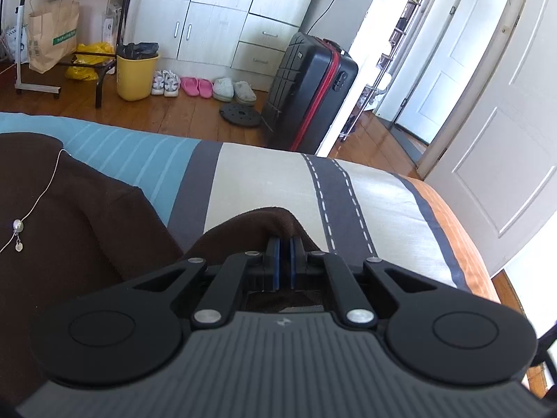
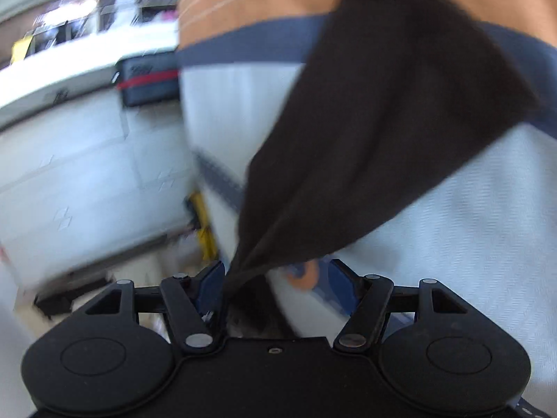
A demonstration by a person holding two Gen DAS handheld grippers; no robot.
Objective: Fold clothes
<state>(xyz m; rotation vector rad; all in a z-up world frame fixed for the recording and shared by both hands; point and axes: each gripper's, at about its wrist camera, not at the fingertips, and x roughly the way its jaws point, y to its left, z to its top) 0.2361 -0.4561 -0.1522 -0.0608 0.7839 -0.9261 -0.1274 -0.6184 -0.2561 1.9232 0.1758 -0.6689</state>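
A dark brown garment [image 1: 87, 209] lies on the striped bedspread [image 1: 264, 177], with a thin white cord and small metal charms [image 1: 17, 226] on it. My left gripper [image 1: 283, 244] is shut on a raised fold of the brown cloth near the bed's middle. In the blurred right wrist view, my right gripper [image 2: 278, 275] has its jaws apart. A stretched corner of the brown garment [image 2: 393, 115] hangs from beside the left finger [image 2: 212, 278] and fans out over the bedspread [image 2: 470, 216].
Beyond the bed's far edge is a wooden floor with a black and red suitcase [image 1: 310, 87], a yellow bin [image 1: 135, 73], several shoes [image 1: 202, 87], a paper bag [image 1: 52, 35], white wardrobes [image 1: 216, 10] and an open white door [image 1: 504, 132].
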